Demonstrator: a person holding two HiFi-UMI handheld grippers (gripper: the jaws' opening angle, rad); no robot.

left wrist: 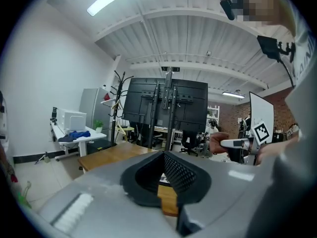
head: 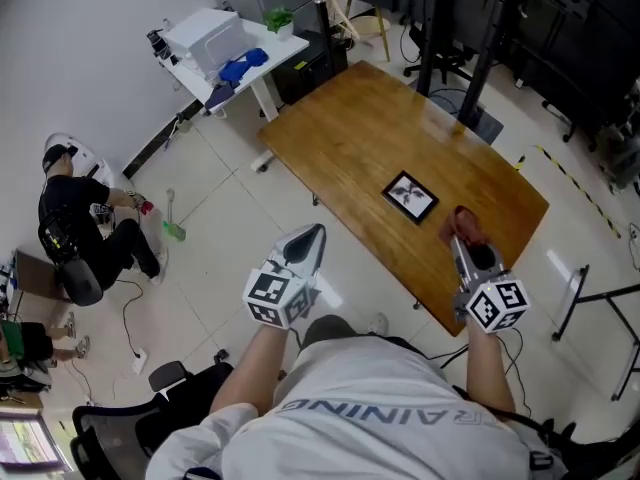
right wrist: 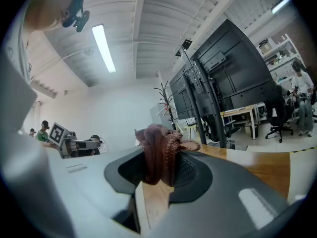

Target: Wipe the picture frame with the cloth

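Since the wiping has to start from whichever claw carries the cloth [head: 466, 226], what matters is how my right gripper [head: 463, 240] sits to the picture frame [head: 410, 196]. Its jaws are pinched tight on the reddish-brown cloth, which bunches up out of the tips in the right gripper view. It hangs near the picture frame, on the frame's near right side, not touching it. The picture frame lies flat on the wooden table [head: 350, 128]. Its long axis seems to run slantwise from the far left towards the near right, so one short end points roughly at my right gripper. My left gripper [head: 316, 232] is well apart from the picture frame, off to its near left and out over the floor past the table edge. Its jaws are drawn together with nothing between them. I judge the right one far better placed. The move would be forward, to the left and down onto the glass, then along that slant.
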